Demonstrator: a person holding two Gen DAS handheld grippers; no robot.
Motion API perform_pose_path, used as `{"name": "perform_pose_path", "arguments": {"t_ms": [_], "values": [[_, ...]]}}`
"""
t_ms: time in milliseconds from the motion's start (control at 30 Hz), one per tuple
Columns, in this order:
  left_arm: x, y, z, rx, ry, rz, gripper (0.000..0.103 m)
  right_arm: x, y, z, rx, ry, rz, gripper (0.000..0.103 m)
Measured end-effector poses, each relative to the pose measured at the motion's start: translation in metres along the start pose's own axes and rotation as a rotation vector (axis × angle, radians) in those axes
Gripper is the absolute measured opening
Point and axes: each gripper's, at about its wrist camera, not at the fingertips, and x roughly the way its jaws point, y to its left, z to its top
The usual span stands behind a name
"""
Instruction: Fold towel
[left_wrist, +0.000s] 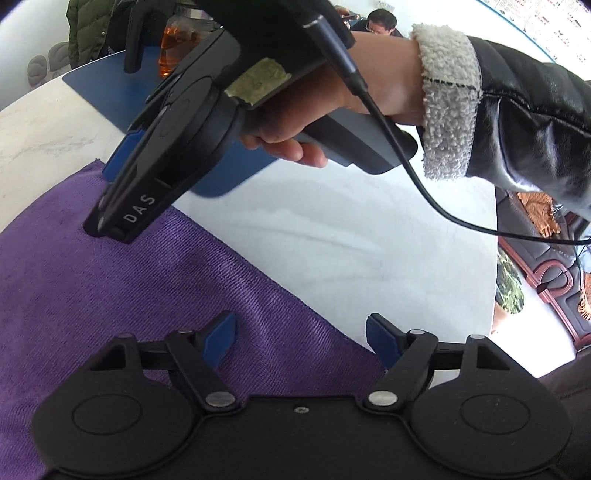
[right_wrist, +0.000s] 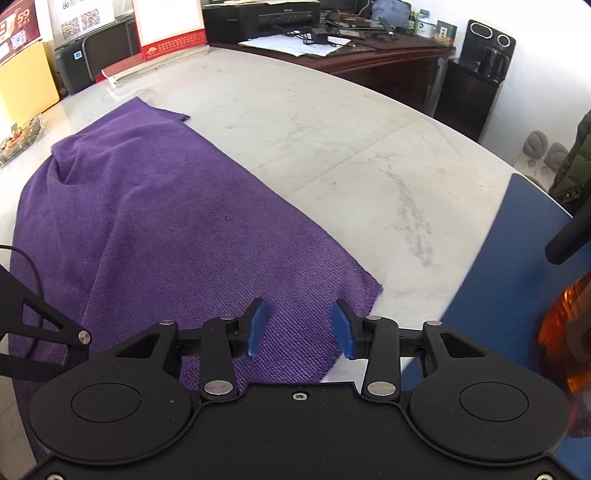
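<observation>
left gripper (left_wrist: 301, 336) sitting over the near edge of the purple towel (left_wrist: 110, 280), blue pads (left_wrist: 221, 338) standing apart, nothing pinched between them; right gripper (left_wrist: 110, 221) coming in from above, tips pressing down on the towel near its far corner, jaw gap not readable from this angle; a hand (left_wrist: 295, 110) in a fleece-cuffed dark sleeve (left_wrist: 517, 118) gripping its handle, black cable (left_wrist: 424, 184) trailing off; towel lying flat on the white marble table (left_wrist: 332, 229); blue mat (left_wrist: 110, 92) lying behind

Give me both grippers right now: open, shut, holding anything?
Left gripper: open, holding nothing, above the purple towel edge.
Right gripper: open, holding nothing, over the towel's near corner.
</observation>
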Motion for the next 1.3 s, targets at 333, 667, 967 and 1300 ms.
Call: {"name": "perform_pose_path", "arguments": {"t_ms": [333,667,967,1300], "values": [[-0.053,0.003,-0.019,-0.085,-0.092,0.038,0.069,-0.01,-0.012,0.001,0.105,-0.01,-0.08,0.044],[-0.141,0.029,-0.111,-0.224,-0.009,0.276,0.069,-0.05,0.049,-0.035,0.214,-0.083,0.025,0.044],[-0.206,0.067,-0.18,-0.502,-0.085,0.378,0.069,-0.062,0.063,-0.052,0.353,-0.011,-0.082,0.045],[-0.28,0.128,-0.221,-0.792,-0.296,0.574,0.069,-0.04,0.154,0.039,0.182,-0.075,0.108,0.051]]}}
